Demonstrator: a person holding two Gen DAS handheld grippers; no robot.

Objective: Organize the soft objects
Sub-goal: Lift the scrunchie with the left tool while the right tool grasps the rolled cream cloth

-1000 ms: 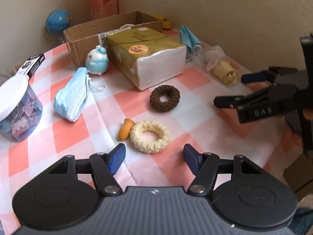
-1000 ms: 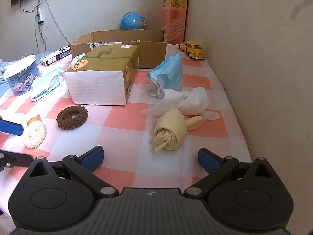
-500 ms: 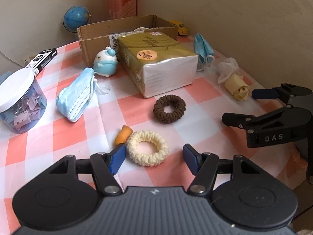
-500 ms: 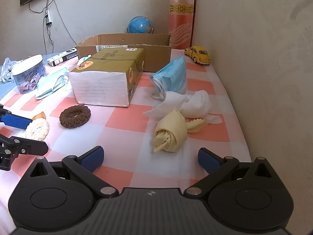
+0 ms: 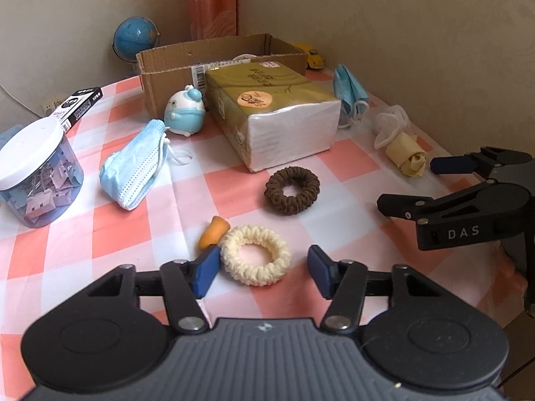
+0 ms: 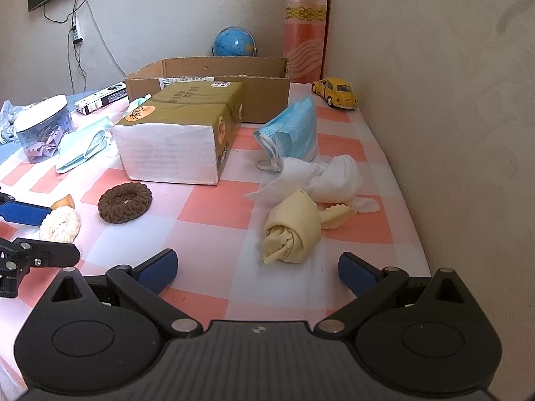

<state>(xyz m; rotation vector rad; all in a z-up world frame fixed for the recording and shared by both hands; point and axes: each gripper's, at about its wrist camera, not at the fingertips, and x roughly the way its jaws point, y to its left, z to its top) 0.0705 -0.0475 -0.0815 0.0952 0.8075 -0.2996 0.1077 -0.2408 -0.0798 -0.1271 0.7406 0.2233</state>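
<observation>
You have two scrunchies in front of the tissue pack [image 5: 272,113], one brown [image 5: 291,189] and one cream [image 5: 255,259]; two blue masks, one left of the pack [image 5: 133,163] and one right of it [image 5: 349,93]; two rolled cloths right of the pack, one white [image 6: 329,173] and one yellow [image 6: 294,232]; one orange earplug [image 5: 213,236] by the cream scrunchie; one box [image 5: 174,63] behind the pack; one plush toy [image 5: 184,113], one clip jar [image 5: 36,173], one globe [image 5: 135,38], one toy car [image 6: 336,93].

The tissue pack [image 5: 272,115] lies before the cardboard box [image 5: 214,58], two scrunchies [image 5: 255,259] nearer still.
</observation>
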